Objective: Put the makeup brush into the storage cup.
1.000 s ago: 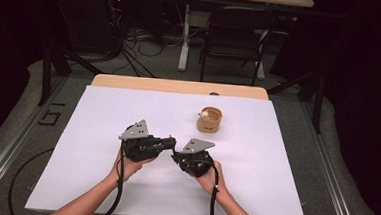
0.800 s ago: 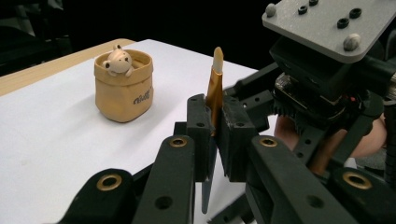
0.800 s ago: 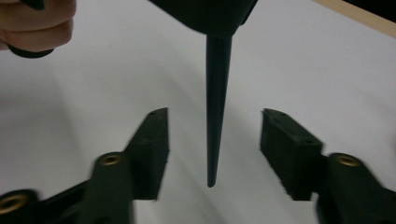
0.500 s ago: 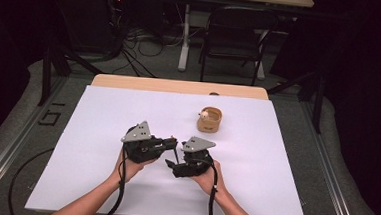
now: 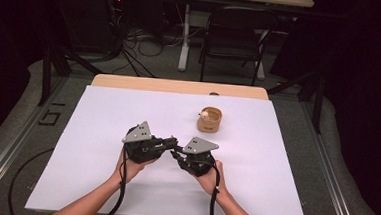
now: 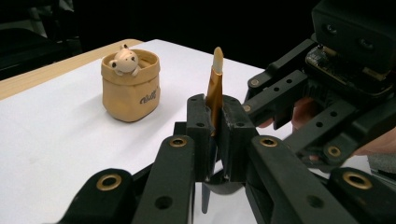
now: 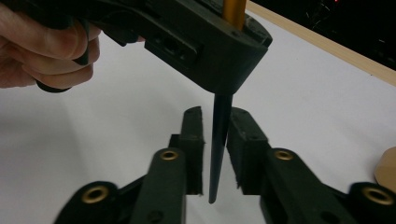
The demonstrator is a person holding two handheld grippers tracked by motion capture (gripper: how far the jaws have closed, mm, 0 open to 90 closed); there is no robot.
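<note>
My left gripper (image 5: 169, 142) is shut on a slim brush (image 6: 215, 88) with a gold ferrule, a pale tip and a black tapered handle, held upright. The handle (image 7: 219, 140) hangs down between the jaws of my right gripper (image 7: 215, 116), which stand slightly apart on either side of it. In the high view the right gripper (image 5: 176, 154) meets the left one at the middle of the table. A tan pouch-shaped pot (image 5: 209, 119) with a small bear figure on its rim stands beyond them, upright (image 6: 130, 86).
A white sheet (image 5: 102, 132) covers the table, with a wooden strip (image 5: 180, 86) along its far edge. A chair (image 5: 232, 45), table legs and cables stand on the floor behind.
The two grippers have edged slightly closer together at the table's middle. The pot has not moved.
</note>
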